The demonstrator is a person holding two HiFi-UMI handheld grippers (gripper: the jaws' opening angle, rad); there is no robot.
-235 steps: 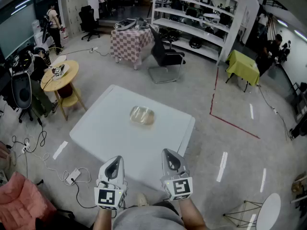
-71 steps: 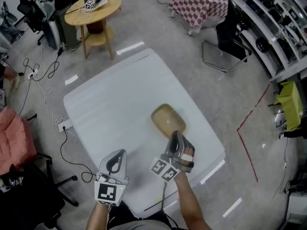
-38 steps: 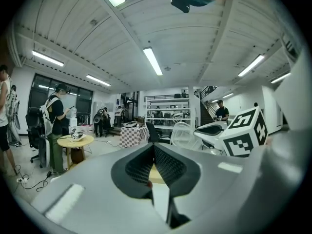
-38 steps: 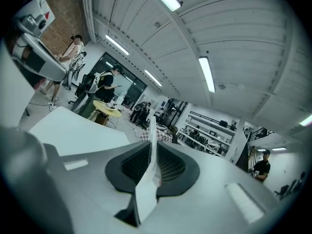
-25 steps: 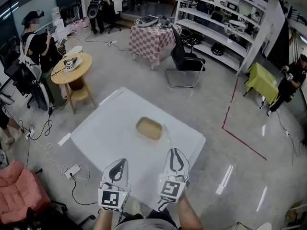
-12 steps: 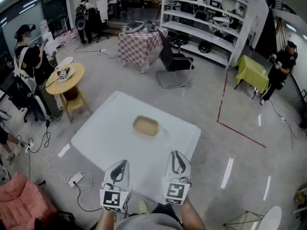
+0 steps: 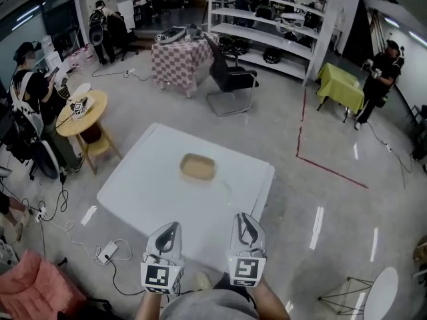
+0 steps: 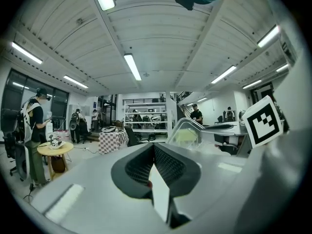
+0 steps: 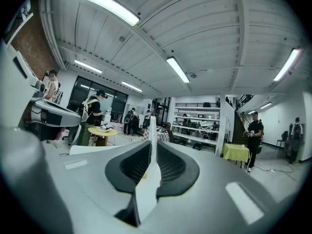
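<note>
White table [image 7: 130, 189] in a busy lab, tan tray [image 7: 198, 167] near its middle. At the near edge, my left gripper [image 7: 169, 229] and right gripper [image 7: 244, 220] hover, fingers pressed together, empty.

What the tan tray [image 7: 197, 167] holds is too small to tell; the left tool [image 7: 169, 227] and right tool [image 7: 241, 218] seemingly hide the near edge of the worktop [image 7: 143, 187].

Colours on the white surface [image 7: 143, 185]
Tan tray [image 7: 197, 167]; grey left claw [image 7: 168, 231] and right claw [image 7: 244, 220], black-and-white square markers; pink-white checked cloth [image 7: 175, 52].
</note>
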